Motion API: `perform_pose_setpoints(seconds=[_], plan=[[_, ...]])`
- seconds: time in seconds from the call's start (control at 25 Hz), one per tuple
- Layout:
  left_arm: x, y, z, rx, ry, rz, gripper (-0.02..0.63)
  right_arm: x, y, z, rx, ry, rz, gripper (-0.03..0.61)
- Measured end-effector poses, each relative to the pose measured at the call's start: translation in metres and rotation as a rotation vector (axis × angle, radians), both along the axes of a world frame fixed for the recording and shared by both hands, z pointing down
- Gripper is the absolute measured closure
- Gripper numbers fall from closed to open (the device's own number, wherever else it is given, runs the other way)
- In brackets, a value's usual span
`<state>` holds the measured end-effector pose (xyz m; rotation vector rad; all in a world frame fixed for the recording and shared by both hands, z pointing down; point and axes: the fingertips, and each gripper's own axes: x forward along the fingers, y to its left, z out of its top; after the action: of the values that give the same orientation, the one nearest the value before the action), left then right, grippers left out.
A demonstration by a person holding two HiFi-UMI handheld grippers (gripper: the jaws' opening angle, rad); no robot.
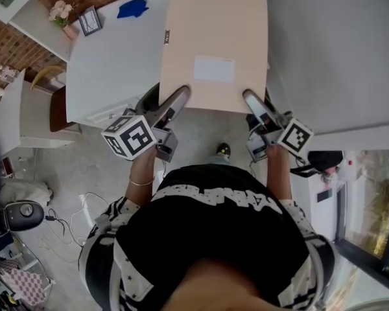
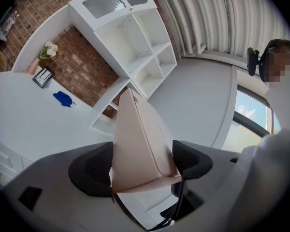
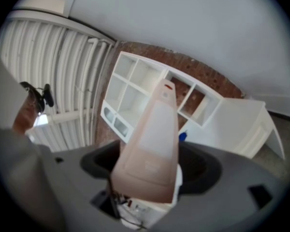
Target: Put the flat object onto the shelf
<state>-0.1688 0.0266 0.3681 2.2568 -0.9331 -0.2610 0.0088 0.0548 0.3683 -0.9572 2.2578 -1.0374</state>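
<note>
Head view shows the flat box (image 1: 214,44) held up near the white surface (image 1: 117,63). The left gripper (image 1: 180,96) and right gripper (image 1: 251,100) each have jaws pinching a near corner. It looks stiff and light, so two corners should keep it level

Flat beige box (image 1: 214,37), white label, held aloft, white shelf (image 2: 130,13) beyond

Flat object (image 1: 214,44) above tabletop (image 1: 117,63). Left claw (image 1: 183,92) grips its near-left corner, right claw (image 1: 247,96) its near-right corner. Blue item (image 1: 133,8), frame (image 1: 90,21), flowers (image 1: 61,10) on tabletop, left of flat object. Shelf (image 2: 135,37) beyond it.
</note>
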Motion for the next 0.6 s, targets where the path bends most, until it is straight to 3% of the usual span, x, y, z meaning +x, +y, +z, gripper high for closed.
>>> perform_pose_setpoints(seconds=[0.6], plan=[[0.042,-0.019,-0.005,0.0,-0.017,-0.087,0.221,0.045,-0.036,-0.003,0.011,-0.021,-0.078,0.198]])
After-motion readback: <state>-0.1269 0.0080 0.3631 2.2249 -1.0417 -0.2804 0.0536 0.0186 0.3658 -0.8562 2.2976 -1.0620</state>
